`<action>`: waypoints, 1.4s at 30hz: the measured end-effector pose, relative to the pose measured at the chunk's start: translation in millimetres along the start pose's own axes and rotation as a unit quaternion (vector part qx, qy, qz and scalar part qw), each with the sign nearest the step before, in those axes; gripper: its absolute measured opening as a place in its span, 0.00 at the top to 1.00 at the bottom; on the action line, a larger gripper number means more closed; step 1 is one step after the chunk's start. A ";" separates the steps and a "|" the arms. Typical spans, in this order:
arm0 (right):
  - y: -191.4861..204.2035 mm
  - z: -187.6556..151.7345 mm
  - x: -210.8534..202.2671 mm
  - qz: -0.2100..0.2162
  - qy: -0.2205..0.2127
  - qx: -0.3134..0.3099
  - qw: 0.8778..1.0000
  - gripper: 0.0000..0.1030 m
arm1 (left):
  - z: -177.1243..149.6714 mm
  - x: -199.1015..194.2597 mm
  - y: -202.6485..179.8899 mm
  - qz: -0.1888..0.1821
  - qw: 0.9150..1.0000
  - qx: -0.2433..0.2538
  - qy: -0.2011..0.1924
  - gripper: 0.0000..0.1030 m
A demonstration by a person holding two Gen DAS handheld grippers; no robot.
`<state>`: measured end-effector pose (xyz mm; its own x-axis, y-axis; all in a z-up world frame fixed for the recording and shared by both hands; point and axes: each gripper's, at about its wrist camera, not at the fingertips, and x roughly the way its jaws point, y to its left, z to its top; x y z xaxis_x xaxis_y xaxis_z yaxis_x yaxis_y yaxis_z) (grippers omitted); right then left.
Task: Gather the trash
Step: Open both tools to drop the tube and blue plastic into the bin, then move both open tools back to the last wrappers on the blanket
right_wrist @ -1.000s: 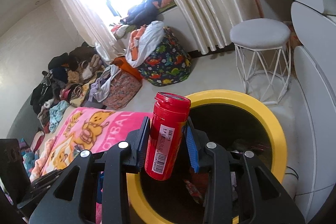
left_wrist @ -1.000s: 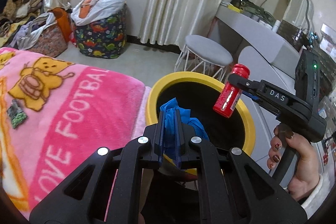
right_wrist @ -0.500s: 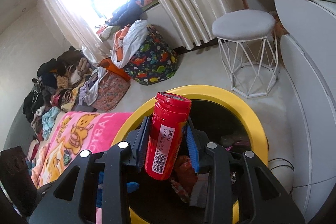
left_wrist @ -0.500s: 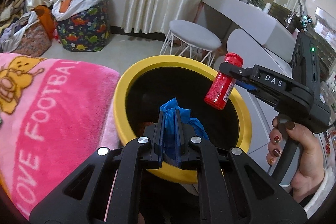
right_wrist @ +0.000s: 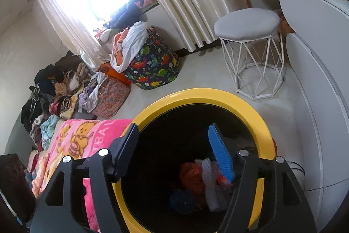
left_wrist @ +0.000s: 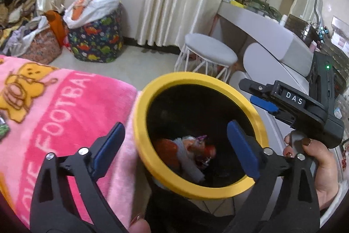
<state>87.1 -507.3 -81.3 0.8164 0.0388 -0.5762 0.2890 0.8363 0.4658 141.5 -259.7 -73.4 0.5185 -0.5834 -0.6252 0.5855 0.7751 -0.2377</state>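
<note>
A black bin with a yellow rim (left_wrist: 196, 78) stands beside the bed; it also shows in the right wrist view (right_wrist: 218, 96). Trash lies at its bottom: orange, white and red pieces (left_wrist: 187, 152), and in the right wrist view a blue crumpled piece (right_wrist: 181, 200) beside orange and white pieces (right_wrist: 202, 178). My left gripper (left_wrist: 174, 141) is open and empty above the bin's near rim. My right gripper (right_wrist: 172, 145) is open and empty over the bin mouth; it also shows in the left wrist view (left_wrist: 255, 93) at the bin's right rim.
A pink blanket (left_wrist: 54, 113) covers the bed left of the bin. A white stool (left_wrist: 209, 54) stands behind the bin, a white desk (left_wrist: 272, 36) to the right. A dinosaur-print laundry bag (left_wrist: 96, 36) and heaps of clothes (right_wrist: 54, 88) lie by the window.
Both grippers have opened. The blue piece has dropped from the left gripper and the red bottle from the right gripper; both are out of the jaws now.
</note>
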 end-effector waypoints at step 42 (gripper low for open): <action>257.0 -71.0 67.7 0.196 0.124 -0.228 0.946 0.27 | -62.3 -177.8 192.5 0.226 0.962 -0.115 -0.098 0.11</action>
<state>181.1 -250.9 -48.3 0.6578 0.4736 -0.5856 -0.3024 0.8782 0.3706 123.2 8.4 -54.4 0.8090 -0.1910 -0.5559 0.1306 0.9805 -0.1469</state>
